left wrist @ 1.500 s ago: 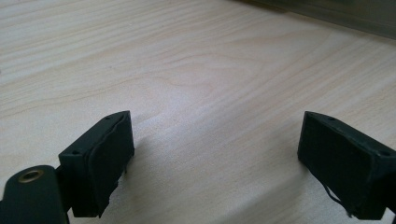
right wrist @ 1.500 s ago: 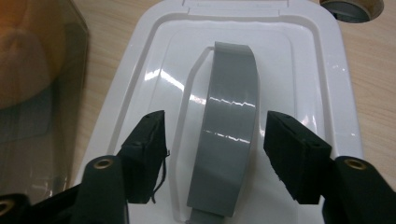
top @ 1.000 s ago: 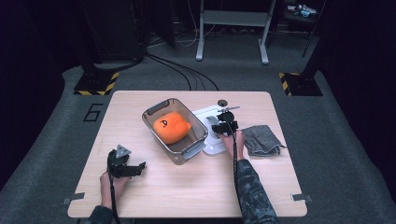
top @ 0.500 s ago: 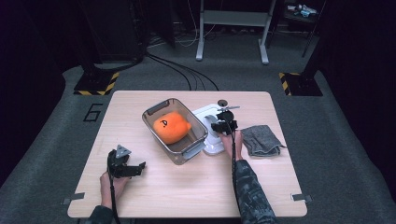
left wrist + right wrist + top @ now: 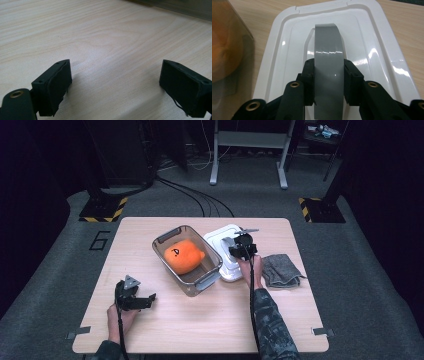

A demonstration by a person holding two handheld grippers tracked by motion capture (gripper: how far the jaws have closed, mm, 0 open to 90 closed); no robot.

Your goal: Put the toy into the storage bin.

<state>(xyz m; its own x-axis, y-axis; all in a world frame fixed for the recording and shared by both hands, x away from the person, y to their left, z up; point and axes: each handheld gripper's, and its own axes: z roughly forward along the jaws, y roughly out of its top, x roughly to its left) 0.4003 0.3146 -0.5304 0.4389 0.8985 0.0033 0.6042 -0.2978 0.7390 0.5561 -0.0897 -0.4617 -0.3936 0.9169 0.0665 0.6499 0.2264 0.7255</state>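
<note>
From above, the white lid [image 5: 227, 251] lies just right of the clear box [image 5: 187, 260], the right gripper [image 5: 242, 246] on it. The left gripper [image 5: 117, 85] rests wide open on bare table [image 5: 105, 37]. The right gripper's [image 5: 329, 80] jaws clamp the lid's [image 5: 372, 50] grey handle [image 5: 328, 55].

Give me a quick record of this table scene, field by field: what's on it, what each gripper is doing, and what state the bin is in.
surface: wooden table
bin: clear bin, open, no lid on it
contents: orange plush toy
lid: white lid flat on table beside bin
right gripper: right gripper, jaws clamped on the lid's grey handle
left gripper: left gripper, jaws open, nothing between them, low over bare table
other: grey cloth right of lid
</note>
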